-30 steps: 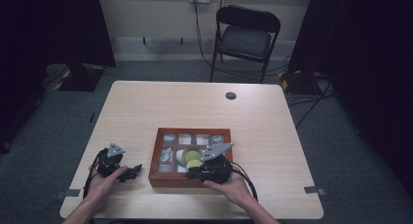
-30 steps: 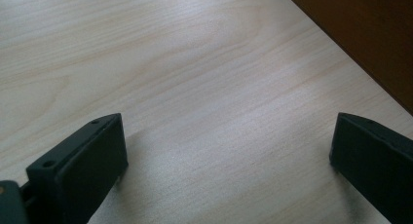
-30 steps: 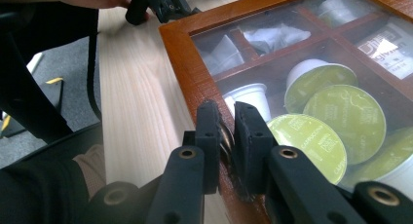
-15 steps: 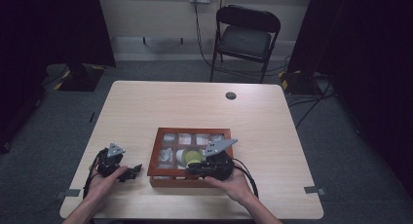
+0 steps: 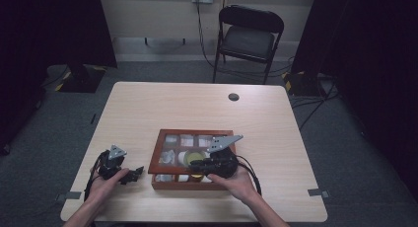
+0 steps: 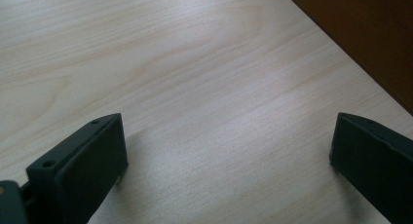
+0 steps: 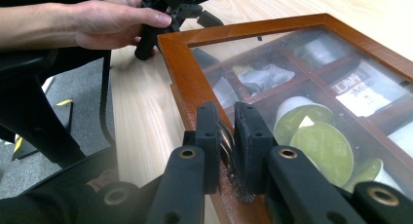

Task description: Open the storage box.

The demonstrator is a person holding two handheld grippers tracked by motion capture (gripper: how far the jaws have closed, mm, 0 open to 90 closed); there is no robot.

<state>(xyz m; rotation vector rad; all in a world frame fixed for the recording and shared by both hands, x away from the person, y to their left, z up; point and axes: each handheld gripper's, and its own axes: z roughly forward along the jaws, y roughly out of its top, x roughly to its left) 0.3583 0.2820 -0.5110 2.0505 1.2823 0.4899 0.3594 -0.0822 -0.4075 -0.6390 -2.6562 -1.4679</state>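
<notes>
A brown wooden box with a glass lid lies near the table's front edge. Its compartments hold white packets and green-topped capsules. My right gripper lies over the box's front part, pointing left. In the right gripper view its jaws are shut on a small metal clasp on the box's wooden frame, beside the green capsules. My left gripper rests on the table left of the box, open, with bare wood between its jaws. The box's side stands just beyond it.
A black grommet sits in the table's far half. A folding chair stands behind the table. The table's front edge runs just under my forearms. The person's left hand and left gripper lie past the box's corner.
The grey plate on the right gripper has tilted slightly. Its grip at the box's front edge is the same, and the left hand has kept still.
</notes>
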